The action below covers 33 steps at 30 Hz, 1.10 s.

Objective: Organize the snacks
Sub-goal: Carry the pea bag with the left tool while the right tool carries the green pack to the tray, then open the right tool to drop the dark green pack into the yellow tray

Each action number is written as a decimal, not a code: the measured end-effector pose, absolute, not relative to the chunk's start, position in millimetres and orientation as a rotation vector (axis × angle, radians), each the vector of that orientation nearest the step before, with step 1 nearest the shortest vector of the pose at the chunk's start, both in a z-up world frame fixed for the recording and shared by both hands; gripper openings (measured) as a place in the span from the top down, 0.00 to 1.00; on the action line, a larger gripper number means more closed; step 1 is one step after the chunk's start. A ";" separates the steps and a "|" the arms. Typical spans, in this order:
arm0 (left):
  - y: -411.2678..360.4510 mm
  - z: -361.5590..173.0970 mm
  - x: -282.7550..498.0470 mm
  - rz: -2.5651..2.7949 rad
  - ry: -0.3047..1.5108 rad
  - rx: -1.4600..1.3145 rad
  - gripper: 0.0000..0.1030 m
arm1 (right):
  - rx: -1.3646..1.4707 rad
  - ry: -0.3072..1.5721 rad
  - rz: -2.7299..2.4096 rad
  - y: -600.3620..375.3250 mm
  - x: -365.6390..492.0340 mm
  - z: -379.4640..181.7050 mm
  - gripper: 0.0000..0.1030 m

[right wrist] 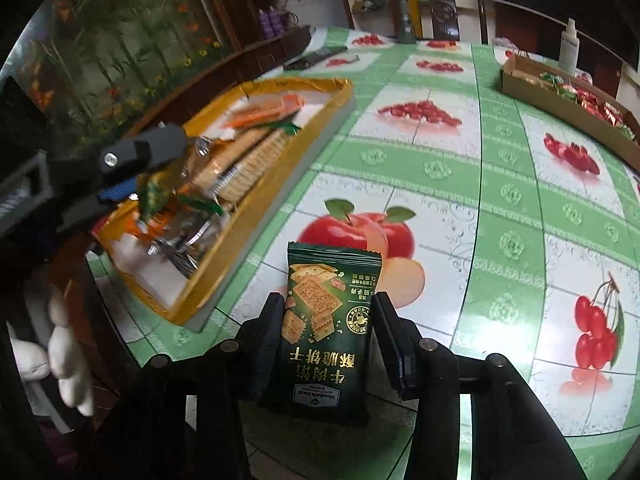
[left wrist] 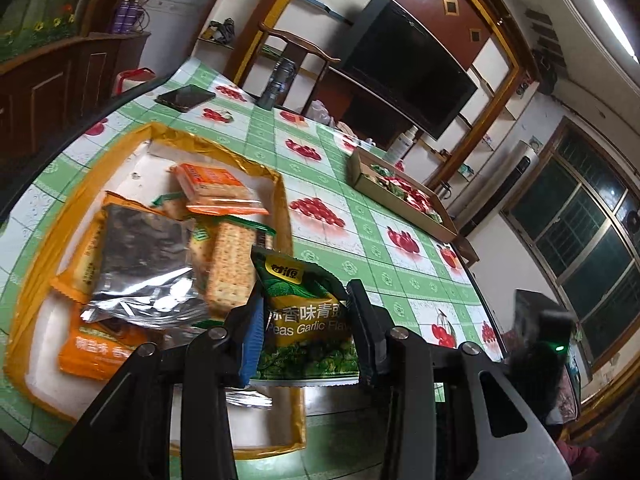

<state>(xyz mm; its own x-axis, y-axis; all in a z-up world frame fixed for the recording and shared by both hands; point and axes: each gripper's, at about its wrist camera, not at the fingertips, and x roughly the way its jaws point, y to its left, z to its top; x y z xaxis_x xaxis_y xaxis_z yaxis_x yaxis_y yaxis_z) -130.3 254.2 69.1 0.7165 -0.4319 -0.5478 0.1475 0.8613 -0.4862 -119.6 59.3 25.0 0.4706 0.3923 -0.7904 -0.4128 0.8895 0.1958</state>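
Note:
My left gripper (left wrist: 306,300) is shut on a green garlic-pea packet (left wrist: 308,312) and holds it over the near right edge of a gold-rimmed tray (left wrist: 280,184). The tray holds several cracker and snack packets (left wrist: 224,264). My right gripper (right wrist: 328,316) is shut on a dark green cracker packet (right wrist: 328,332) above the fruit-print tablecloth (right wrist: 440,184). The gold tray (right wrist: 280,160) lies to its left, with my left gripper (right wrist: 140,188) and the pea packet (right wrist: 154,196) over it.
A cardboard box (left wrist: 400,196) of red and green sweets sits at the table's far right; it shows in the right wrist view (right wrist: 560,100) too. A phone (left wrist: 184,96), a torch (left wrist: 276,84) and a white bottle (right wrist: 568,46) stand at the far edge. A wooden chair (right wrist: 440,4) is behind.

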 end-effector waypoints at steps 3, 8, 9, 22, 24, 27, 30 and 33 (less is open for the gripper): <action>265.1 69.1 -131.7 -0.303 0.699 -0.441 0.65 | -0.012 0.933 0.523 61.3 -122.1 35.0 0.55; 285.0 66.6 -134.0 -0.246 0.696 -0.446 0.65 | -0.022 0.910 0.555 71.9 -115.9 45.9 0.55; 289.2 65.7 -134.4 -0.237 0.697 -0.449 0.65 | -0.022 0.908 0.564 75.4 -112.9 47.8 0.55; 338.9 55.5 -132.0 -0.150 0.687 -0.494 0.65 | -0.093 0.903 0.666 150.7 -73.9 58.5 0.55; 343.2 55.3 -129.4 -0.145 0.688 -0.497 0.65 | -0.115 0.898 0.671 163.5 -64.6 59.6 0.55; 343.0 53.7 -122.4 -0.151 0.697 -0.490 0.65 | -0.136 0.902 0.668 179.7 -46.6 58.3 0.55; 339.8 51.0 -116.5 -0.158 0.709 -0.481 0.65 | -0.153 0.912 0.656 194.6 -28.1 52.9 0.55; 337.7 49.4 -114.0 -0.174 0.718 -0.479 0.56 | -0.171 0.900 0.642 206.4 -15.2 47.9 0.55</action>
<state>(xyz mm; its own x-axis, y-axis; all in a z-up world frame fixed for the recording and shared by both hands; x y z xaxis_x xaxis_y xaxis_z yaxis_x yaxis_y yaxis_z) -114.0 337.7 49.4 0.7439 -0.3140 -0.5900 -0.0085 0.8783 -0.4781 -15.2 206.4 47.9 0.4504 0.4466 -0.7731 -0.5855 0.8015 0.1219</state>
